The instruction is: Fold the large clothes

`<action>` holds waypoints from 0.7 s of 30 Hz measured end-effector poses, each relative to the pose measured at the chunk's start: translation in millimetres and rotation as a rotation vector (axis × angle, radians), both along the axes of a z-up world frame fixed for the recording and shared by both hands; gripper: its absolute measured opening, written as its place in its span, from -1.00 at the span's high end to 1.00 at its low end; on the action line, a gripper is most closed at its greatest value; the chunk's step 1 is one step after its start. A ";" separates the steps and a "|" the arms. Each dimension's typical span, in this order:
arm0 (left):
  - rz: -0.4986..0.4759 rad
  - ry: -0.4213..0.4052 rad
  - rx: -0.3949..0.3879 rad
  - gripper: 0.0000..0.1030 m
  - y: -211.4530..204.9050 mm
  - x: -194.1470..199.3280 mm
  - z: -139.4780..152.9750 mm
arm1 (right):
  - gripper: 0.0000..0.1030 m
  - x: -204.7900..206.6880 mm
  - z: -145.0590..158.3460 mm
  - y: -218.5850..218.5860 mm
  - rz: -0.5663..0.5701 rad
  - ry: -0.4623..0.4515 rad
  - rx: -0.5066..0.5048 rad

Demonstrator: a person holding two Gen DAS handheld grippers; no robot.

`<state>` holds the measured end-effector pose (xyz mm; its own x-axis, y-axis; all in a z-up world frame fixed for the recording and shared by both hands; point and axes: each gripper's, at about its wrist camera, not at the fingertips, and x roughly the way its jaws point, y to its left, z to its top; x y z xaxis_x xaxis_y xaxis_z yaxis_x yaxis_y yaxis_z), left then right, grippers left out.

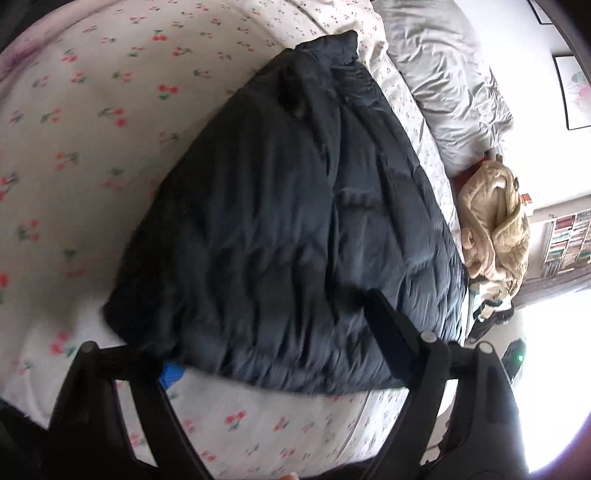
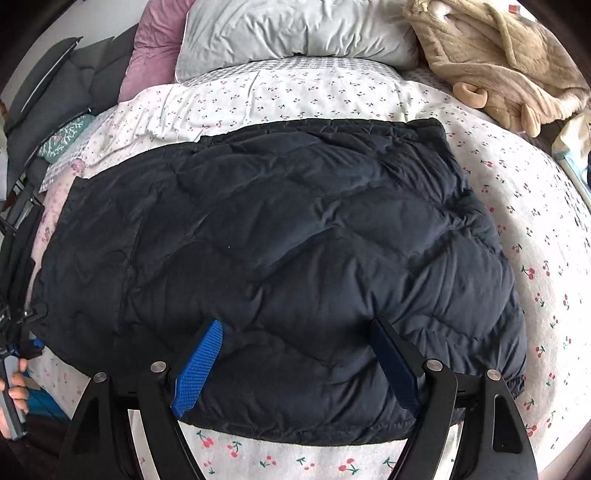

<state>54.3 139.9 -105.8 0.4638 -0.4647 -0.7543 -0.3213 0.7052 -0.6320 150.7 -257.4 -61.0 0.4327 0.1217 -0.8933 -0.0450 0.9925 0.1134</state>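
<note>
Bed (image 2: 535,236) in cherry-print cover filling both views, dark quilted jacket (image 2: 280,258) folded flat across frame centre, grey pillow (image 2: 295,33) upper centre, beige plush robe (image 2: 498,62) upper right, right hand-held gripper (image 2: 299,325) released over jacket's lower edge, left hand-held gripper (image 1: 269,328) released at jacket's near hem.

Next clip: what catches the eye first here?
A big dark navy quilted jacket lies folded on the cherry-print bedspread. The right tongs stand open over its near edge, blue pads apart. A beige plush robe sits heaped beside the grey pillow.
</note>
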 end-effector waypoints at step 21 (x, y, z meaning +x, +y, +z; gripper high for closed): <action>0.300 -0.053 -0.118 -0.35 25.6 53.8 -17.8 | -0.62 27.3 11.4 78.0 0.062 -0.133 0.063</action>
<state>108.1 165.5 -123.6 0.6310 -0.3840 -0.6741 -0.4680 0.5046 -0.7255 178.0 -179.5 -49.6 0.5366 0.2054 -0.8184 -0.1244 0.9786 0.1641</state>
